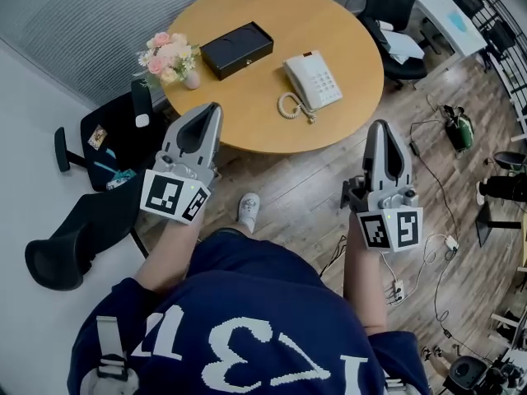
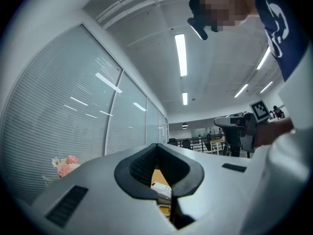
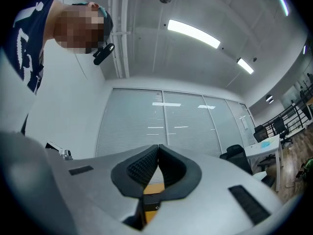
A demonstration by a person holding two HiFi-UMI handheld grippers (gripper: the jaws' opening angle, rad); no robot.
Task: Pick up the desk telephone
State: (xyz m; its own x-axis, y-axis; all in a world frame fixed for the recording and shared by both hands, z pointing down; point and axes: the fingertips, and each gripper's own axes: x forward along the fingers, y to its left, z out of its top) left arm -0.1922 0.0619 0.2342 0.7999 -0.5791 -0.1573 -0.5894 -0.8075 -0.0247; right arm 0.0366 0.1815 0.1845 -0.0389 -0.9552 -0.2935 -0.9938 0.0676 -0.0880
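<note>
A white desk telephone point(image 1: 314, 80) with a coiled cord point(image 1: 291, 108) lies on the round wooden table point(image 1: 272, 130), right of centre. Through the gap under the left jaws a sliver of the telephone point(image 2: 163, 189) shows in the left gripper view. My left gripper point(image 1: 208, 109) is shut and empty, its tips at the table's near-left edge. My right gripper point(image 1: 383, 127) is shut and empty too, hanging over the floor just off the table's near-right edge. Both sit short of the phone. In the left gripper view the right gripper point(image 2: 239, 126) appears at the right.
A black flat box point(image 1: 236, 48) and a small vase of pink flowers point(image 1: 170, 59) stand on the table's left half. Black office chairs sit at the left point(image 1: 99, 151) and behind the table point(image 1: 395, 6). Cables and a power strip point(image 1: 395, 289) lie on the wood floor at right.
</note>
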